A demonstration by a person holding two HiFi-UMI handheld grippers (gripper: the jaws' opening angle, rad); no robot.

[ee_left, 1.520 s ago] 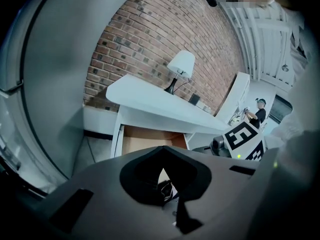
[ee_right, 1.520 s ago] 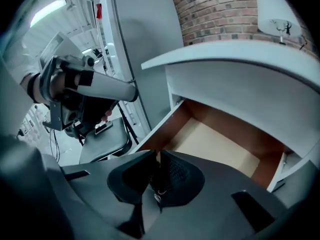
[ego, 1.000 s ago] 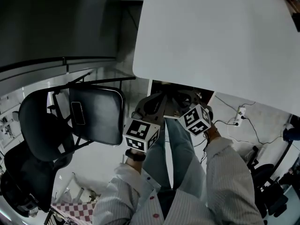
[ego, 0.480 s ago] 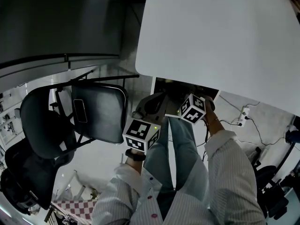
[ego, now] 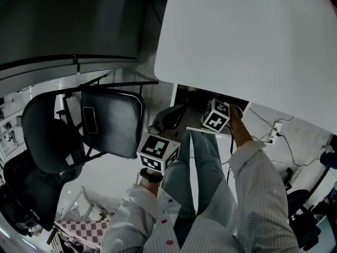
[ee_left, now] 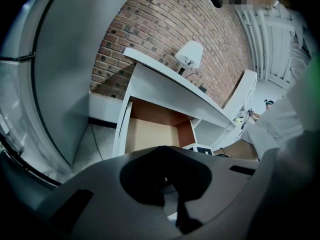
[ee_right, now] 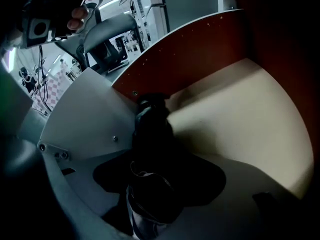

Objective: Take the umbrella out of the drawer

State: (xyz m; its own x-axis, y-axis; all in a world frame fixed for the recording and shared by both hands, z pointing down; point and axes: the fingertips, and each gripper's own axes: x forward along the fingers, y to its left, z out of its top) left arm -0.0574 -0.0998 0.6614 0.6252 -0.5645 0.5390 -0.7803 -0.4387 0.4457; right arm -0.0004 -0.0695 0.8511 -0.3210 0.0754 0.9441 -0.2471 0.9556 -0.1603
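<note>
Pinches the umbrella [ee_right: 150, 126] with the right gripper [ee_right: 152, 164] inside the drawer [ee_right: 245, 109] (left gripper [ee_left: 170, 184] pressed together, empty); next probably needs lifting clear.

White desk [ego: 247, 41] above – black folding chair [ego: 113, 123] beside, office chair [ego: 45, 141] near.
</note>
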